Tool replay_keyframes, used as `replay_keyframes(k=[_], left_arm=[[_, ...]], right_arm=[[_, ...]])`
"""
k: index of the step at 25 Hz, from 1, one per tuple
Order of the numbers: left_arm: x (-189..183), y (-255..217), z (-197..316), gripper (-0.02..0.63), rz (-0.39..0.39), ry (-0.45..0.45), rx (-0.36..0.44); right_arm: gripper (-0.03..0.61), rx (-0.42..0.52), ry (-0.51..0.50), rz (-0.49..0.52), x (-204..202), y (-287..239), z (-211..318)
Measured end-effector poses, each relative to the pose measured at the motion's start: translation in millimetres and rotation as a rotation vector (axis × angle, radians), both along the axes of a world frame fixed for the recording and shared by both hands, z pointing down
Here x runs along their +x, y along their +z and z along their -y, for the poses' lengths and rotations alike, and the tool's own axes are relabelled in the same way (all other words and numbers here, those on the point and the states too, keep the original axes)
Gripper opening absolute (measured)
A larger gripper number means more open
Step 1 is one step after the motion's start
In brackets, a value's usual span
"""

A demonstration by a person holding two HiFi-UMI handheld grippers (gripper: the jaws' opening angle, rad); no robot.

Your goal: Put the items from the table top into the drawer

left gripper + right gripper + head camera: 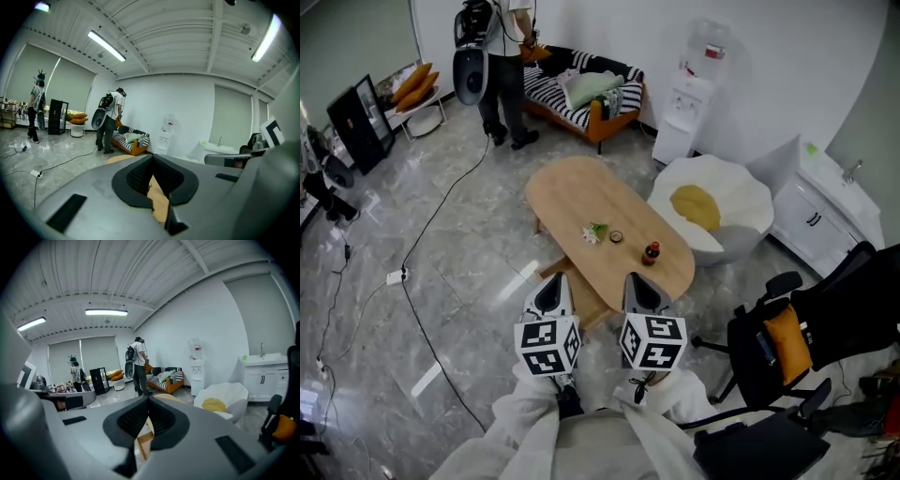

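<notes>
Left gripper: the left gripper has its jaws pressed together on nothing and hangs in the air short of the near end of the tabletop.
Right gripper: the right gripper is just beside it, also closed and empty, and well apart from every item.
Items: a small sprig of flowers, a little round thing and a small bottle with a red cap sit in a loose row on the near half of the tabletop. The bottle is closest to the near right edge.
Drawer: a wooden frame shows under the near end of the tabletop. I take it for the drawer, but I cannot tell whether it is open.
Risk, closed jaws: reaching in like this would probably shove an item rather than pick it up, so the jaws need to spread first.
Risk, bottle: it is upright and narrow, close to the edge. A sideways nudge could tip it or roll it off onto the floor.
Risk, flowers: they look soft and light, so a hard pinch may crush them.
Risk, drawer: if it is closed, a loaded gripper has nowhere to set things down.
Hard to see: what the round thing is, the bottle's label, and the inside of the drawer. Both gripper views show mostly their own housing.
</notes>
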State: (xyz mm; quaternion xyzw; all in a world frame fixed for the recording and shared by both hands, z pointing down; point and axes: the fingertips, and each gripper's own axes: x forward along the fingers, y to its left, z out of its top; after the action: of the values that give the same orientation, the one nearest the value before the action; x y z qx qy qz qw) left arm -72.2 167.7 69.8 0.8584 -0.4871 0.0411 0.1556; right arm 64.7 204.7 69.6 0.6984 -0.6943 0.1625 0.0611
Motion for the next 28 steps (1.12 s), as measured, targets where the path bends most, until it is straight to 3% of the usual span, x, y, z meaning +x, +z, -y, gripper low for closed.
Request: replay_keyframes(k=[15, 23, 28], left_arm=[[2, 19, 106, -0.006, 0.005, 0.152, -0.023], [16, 66, 118, -0.006, 0.053, 0.233, -0.102], [33, 119, 120, -0.006, 0.091, 0.252, -0.184]], right_arm=[[0.054, -0.034, 0.128, 0.003, -17, 14, 84], [0.054, -0.098, 0.203, 0.032, 0, 51, 94], [0.054, -0.164, 0.221, 0.129, 12, 105, 96]])
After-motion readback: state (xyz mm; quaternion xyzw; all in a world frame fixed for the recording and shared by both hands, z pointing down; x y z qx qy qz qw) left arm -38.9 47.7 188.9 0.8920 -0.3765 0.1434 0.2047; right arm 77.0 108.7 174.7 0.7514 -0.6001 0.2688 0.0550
